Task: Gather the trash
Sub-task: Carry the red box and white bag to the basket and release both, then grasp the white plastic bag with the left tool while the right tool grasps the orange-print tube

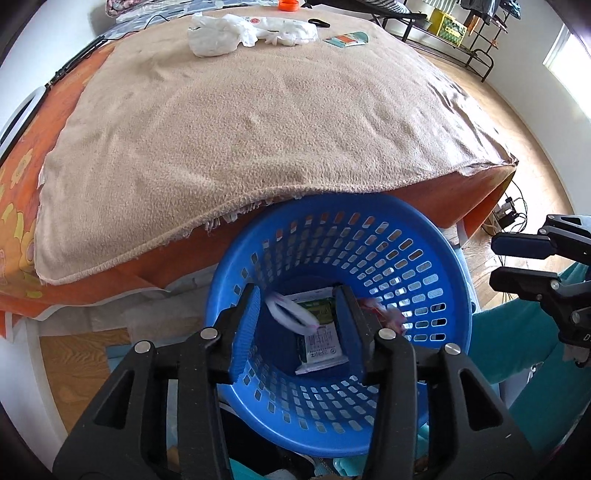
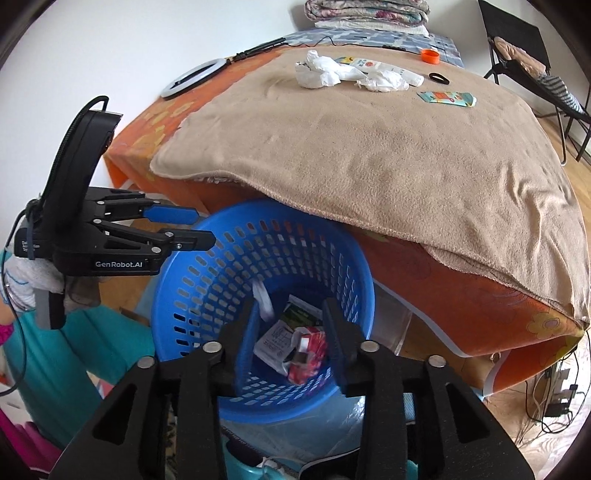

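A blue perforated basket [image 1: 424, 236] [image 2: 192, 280] stands on the floor against the bed's edge. It holds a green-and-white packet [image 1: 321, 341] [image 2: 277, 341] and a red-and-white wrapper [image 2: 308, 354]. A blurred white scrap [image 1: 288, 312] [image 2: 263, 297] is in mid-air inside it. My left gripper [image 1: 299, 317] [image 2: 192, 227] is open over the basket's mouth, nothing held. My right gripper [image 2: 291, 328] [image 1: 517, 260] is open above the basket too. On the far part of the tan blanket [image 1: 240, 129] lie crumpled white plastic [image 1: 221, 35] [image 2: 321, 72], a colourful wrapper [image 1: 347, 38] [image 2: 447, 98] and an orange cap [image 1: 288, 4] [image 2: 430, 56].
A black ring [image 2: 438, 77] lies near the cap. A ring light [image 2: 192, 77] and folded blankets [image 2: 369, 11] sit at the bed's far side. A chair [image 2: 524, 48] stands on the right, cables [image 2: 550, 398] lie on the floor, and a person's teal clothing [image 2: 92, 332] is beside the basket.
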### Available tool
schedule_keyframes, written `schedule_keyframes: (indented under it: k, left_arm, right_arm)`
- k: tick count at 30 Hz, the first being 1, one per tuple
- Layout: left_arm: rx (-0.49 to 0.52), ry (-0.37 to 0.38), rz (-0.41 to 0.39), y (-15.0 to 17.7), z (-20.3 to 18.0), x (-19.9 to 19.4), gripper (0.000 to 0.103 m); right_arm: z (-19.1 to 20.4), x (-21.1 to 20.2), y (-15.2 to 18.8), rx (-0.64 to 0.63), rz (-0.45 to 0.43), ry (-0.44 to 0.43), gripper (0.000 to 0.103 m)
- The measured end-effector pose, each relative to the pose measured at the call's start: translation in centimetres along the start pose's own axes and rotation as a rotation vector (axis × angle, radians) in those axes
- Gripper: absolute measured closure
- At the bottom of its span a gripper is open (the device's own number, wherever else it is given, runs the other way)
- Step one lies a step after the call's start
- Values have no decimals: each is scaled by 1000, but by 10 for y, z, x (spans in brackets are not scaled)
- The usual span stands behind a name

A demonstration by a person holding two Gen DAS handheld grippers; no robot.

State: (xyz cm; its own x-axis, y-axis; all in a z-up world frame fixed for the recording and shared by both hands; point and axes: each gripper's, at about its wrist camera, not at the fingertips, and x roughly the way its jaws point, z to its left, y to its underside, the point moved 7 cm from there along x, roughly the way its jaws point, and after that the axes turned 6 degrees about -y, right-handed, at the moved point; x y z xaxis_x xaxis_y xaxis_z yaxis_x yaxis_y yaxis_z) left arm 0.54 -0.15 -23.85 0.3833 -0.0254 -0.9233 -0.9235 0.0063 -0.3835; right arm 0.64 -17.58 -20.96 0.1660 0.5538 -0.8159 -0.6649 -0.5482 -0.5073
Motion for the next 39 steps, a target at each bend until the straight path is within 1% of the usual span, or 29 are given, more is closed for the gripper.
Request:
schedule_keyframes:
  k: [1,4,6,8,9,13,15,16,17,21,26,30,31,33,34,39]
  left_arm:
    - [-3,0,1,0,0,0,53]
    - [-7,-3,-4,-1,1,0,52]
    - [-13,-4,-6,-3,2,-1,51]
    - [-20,-4,-8,-4,3,-1,46]
    - [-24,-4,-12,-5,4,-2,42]
    - [-33,-7,-34,-12,4,-7,36]
    - [-40,-5,-42,-17,4,-10,35]
    - [-45,-3,-45,-19,4,-10,35]
    - [-51,-1,-47,-22,4,-11,35]
    - [-74,15,-58,-35,5,-16,34]
    - [-111,30,-84,-57,9,-25,34]
    - [-149,38,-106,-79,16,-34,33]
    - [-157,43,-113,-86,17,-37,31]
    - [-170,44,-128,-100,19,-40,25]
    - [-172,42,-136,-107,20,-42,24]
    - [-187,30,-161,-142,32,-45,24]
  right_arm:
    - [0,-1,0,2,-4,0,58]
    - [-2,-1,-1,4,-7,14,57]
    - [-3,-1,-2,8,-5,24,54]
    - [-5,-1,-3,10,-7,33,47]
    - [-5,-2,-3,11,-11,38,46]
    - [-9,-5,-5,18,-27,60,44]
    - [-12,-6,-6,30,-30,74,39]
    - [-14,-7,-7,38,-32,82,34]
    - [-16,-7,-8,46,-36,86,33]
    - [-24,-12,-13,72,-50,100,32]
    - [-38,-19,-25,116,-60,139,32]
    - [-49,-26,-37,174,-82,123,32]
    - [-52,-28,-40,188,-90,119,32]
    - [-59,-32,-49,211,-110,114,32]
    - [-62,-35,-54,220,-124,115,32]
    - [-83,-51,-91,228,-220,146,32]
